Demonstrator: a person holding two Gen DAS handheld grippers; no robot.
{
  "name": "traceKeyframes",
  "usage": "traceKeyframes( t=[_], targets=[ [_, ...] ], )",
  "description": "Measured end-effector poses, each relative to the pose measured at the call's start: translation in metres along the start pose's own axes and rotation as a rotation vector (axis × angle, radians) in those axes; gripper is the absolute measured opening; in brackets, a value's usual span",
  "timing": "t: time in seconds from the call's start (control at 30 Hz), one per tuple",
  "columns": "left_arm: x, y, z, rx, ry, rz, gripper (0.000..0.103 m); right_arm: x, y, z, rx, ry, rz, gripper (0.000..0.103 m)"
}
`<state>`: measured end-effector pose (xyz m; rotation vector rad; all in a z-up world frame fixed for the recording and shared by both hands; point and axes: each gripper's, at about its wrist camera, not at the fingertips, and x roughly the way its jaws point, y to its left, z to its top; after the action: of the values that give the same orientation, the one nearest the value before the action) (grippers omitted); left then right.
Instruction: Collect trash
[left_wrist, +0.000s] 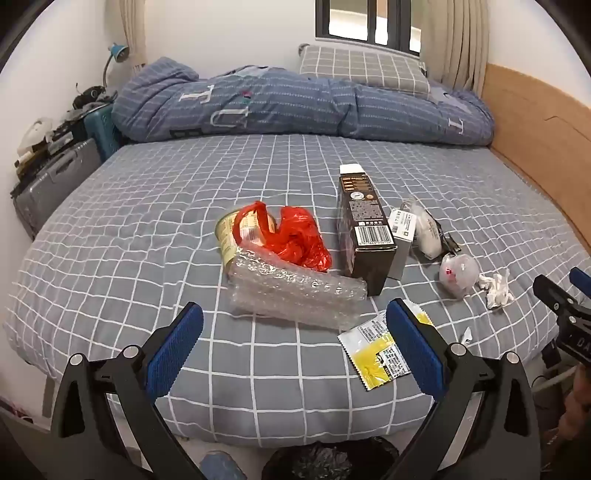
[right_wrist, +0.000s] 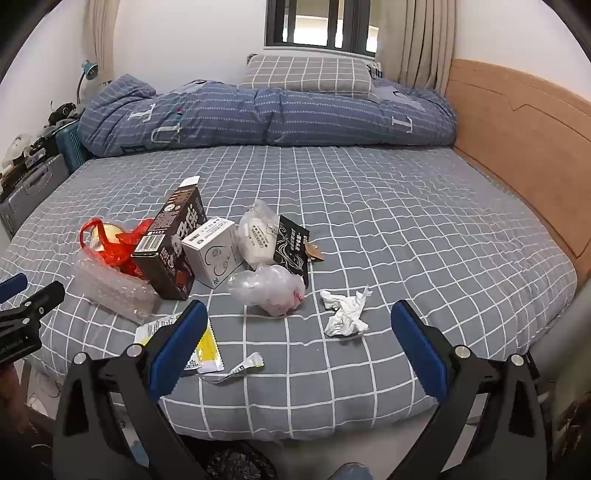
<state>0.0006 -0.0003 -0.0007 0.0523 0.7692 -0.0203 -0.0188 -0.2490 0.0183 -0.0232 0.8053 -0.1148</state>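
Observation:
Trash lies on the grey checked bed (left_wrist: 147, 229): a bubble-wrap roll (left_wrist: 295, 291), a red plastic bag (left_wrist: 295, 236) around a tin (left_wrist: 227, 236), a tall black carton (left_wrist: 365, 229), a small white box (right_wrist: 210, 247), a clear crumpled bag (right_wrist: 269, 284), a white tissue wad (right_wrist: 343, 314) and a yellow sachet (left_wrist: 376, 350). My left gripper (left_wrist: 295, 317) hangs open over the near bed edge, short of the bubble wrap, its right finger above the sachet. My right gripper (right_wrist: 299, 317) is open too, in front of the clear bag and the tissue, holding nothing.
A black bin-bag opening (left_wrist: 332, 461) sits on the floor under the bed's near edge. A folded blue quilt (left_wrist: 295, 103) and pillow (left_wrist: 362, 66) fill the far side. Suitcases (left_wrist: 55, 181) stand at the left; a wooden headboard (right_wrist: 517, 129) runs along the right.

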Motion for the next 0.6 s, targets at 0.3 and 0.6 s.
traceKeyframes(
  t=[0.3, 0.6],
  targets=[
    [0.003, 0.012, 0.001, -0.037, 0.002, -0.028, 0.097, 0.006, 0.007, -0.001, -0.002, -0.002, 0.0, 0.096],
    [0.01, 0.011, -0.002, -0.023, 0.004, 0.001, 0.097, 0.014, 0.014, 0.0, -0.016, 0.016, 0.009, 0.096]
  ],
)
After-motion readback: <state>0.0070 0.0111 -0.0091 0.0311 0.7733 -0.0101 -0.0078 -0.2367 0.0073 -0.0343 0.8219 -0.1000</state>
